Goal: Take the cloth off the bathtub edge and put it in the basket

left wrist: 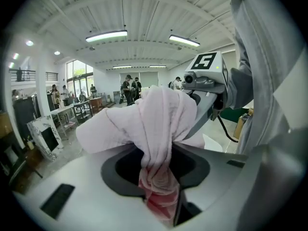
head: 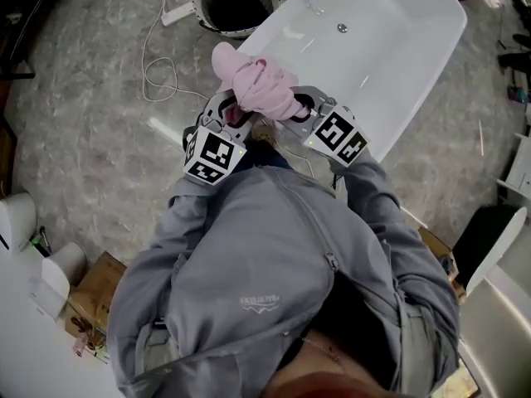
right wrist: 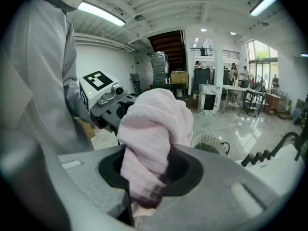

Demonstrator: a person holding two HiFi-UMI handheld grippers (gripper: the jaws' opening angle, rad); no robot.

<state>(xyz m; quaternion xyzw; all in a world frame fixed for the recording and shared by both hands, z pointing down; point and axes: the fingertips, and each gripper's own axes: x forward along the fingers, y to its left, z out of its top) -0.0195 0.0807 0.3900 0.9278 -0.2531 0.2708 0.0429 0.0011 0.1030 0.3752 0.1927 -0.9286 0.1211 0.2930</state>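
The head view looks steeply down from above; both gripper views look closely along their jaws, sharing the cloth (head: 259, 86).

**Soft terry, glossy tub**

The cloth (head: 259, 85) is pink, soft, matt terry. The bathtub (head: 398, 48) is smooth, glossy white. The basket (head: 202, 11) looks like thin white wire. The floor (head: 91, 139) is polished, grey and marbled. The left gripper (left wrist: 161, 201) and right gripper (right wrist: 139, 201) have matt grey plastic shells.

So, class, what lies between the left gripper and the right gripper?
The bunched pink cloth, clamped by both the left gripper and the right gripper; the head view shows it best.
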